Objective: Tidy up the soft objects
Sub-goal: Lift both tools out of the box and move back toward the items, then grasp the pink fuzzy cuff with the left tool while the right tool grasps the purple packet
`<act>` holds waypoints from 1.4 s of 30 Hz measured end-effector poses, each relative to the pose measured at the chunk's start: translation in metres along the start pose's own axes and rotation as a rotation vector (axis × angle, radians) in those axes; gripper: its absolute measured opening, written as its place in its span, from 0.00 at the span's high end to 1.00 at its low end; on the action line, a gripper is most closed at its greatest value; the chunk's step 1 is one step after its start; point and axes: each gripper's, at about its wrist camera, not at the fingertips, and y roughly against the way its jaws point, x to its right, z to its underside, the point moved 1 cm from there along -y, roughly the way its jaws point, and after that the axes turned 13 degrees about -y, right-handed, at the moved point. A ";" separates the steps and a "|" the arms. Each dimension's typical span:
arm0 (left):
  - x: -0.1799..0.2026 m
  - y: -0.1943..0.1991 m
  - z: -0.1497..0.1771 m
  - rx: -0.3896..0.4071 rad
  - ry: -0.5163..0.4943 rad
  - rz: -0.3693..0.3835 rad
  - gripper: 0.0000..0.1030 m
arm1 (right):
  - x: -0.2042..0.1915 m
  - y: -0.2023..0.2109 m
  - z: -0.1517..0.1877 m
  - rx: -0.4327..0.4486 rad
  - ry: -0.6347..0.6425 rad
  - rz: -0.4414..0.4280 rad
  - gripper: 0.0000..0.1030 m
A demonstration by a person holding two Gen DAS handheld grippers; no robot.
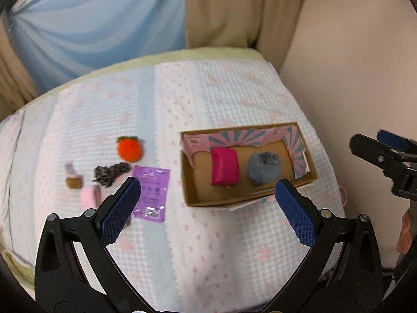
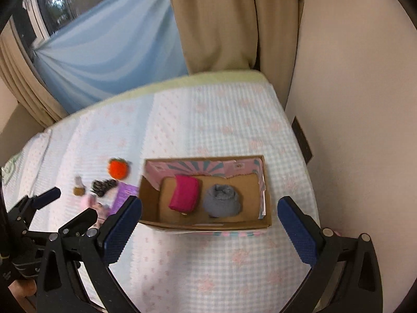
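Observation:
An open cardboard box (image 1: 191,195) (image 2: 149,203) lies on the bed, holding a magenta pouch (image 1: 224,166) (image 2: 184,193) and a rolled grey sock (image 1: 263,168) (image 2: 221,200). Left of the box lie an orange plush fruit (image 1: 129,149) (image 2: 118,169), a dark patterned scrunchie (image 1: 110,172) (image 2: 102,184), a brown and pink plush (image 1: 73,177) (image 2: 79,187), a pink soft item (image 1: 90,195) and a purple packet (image 1: 151,190) (image 2: 123,195). My left gripper (image 1: 208,203) is open and empty, above the bed before the box. My right gripper (image 2: 209,221) is open and empty, above the box's near edge.
The bed (image 1: 208,247) has a light blue and pink checked cover. A beige wall (image 1: 351,65) runs along its right side, with a dark socket plate (image 2: 302,140). Tan curtains (image 2: 216,26) and a blue drape (image 1: 99,26) hang behind the bed.

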 end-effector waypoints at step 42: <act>-0.328 -0.010 0.177 0.001 0.136 -0.049 0.00 | -0.274 -0.148 0.145 -0.026 -0.036 0.065 0.00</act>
